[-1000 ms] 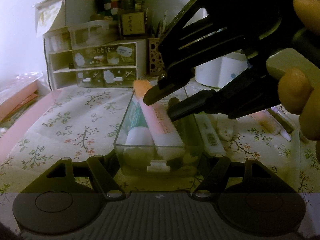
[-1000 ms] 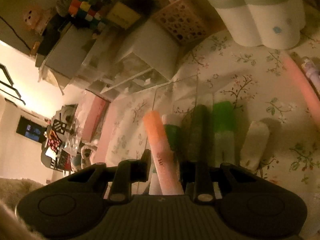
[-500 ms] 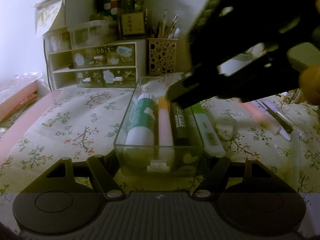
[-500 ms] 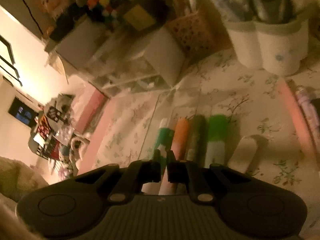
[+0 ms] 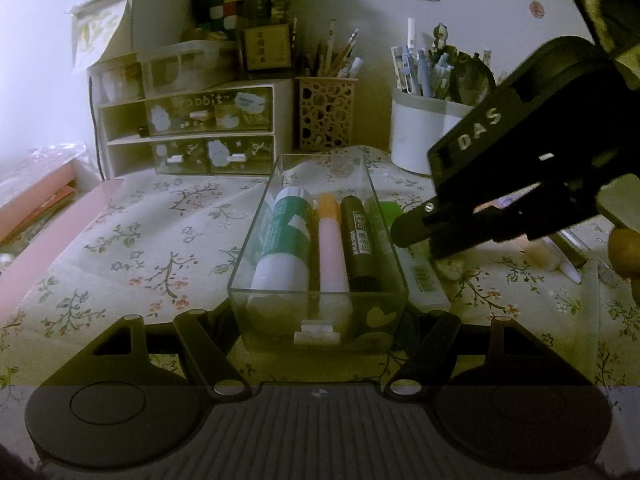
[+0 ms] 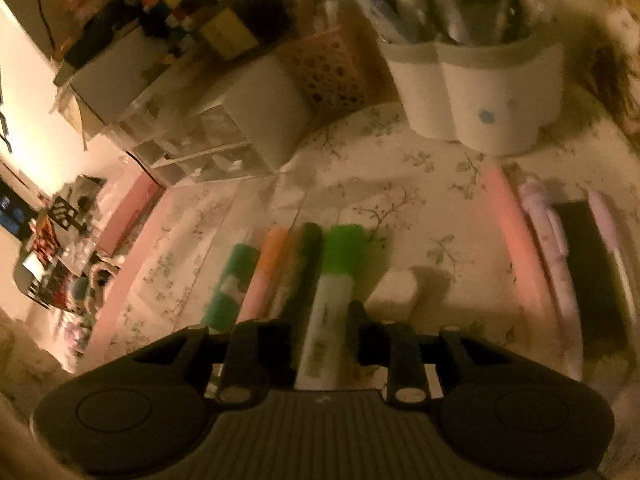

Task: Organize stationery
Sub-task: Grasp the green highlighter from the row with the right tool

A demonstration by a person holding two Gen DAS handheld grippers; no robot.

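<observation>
Left gripper (image 5: 320,316) clamps the tray (image 5: 256,240). Right gripper (image 6: 316,320) is opening around the green marker (image 6: 332,292) beside the tray (not touching yet); center it, then squeeze.

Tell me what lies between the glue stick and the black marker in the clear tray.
An orange-capped pink highlighter, seen best in the left wrist view.

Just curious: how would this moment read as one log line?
left gripper: clamped on clear plastic tray | right gripper: jaws opening, green-capped white highlighter between them | highlighter: outside tray
</observation>
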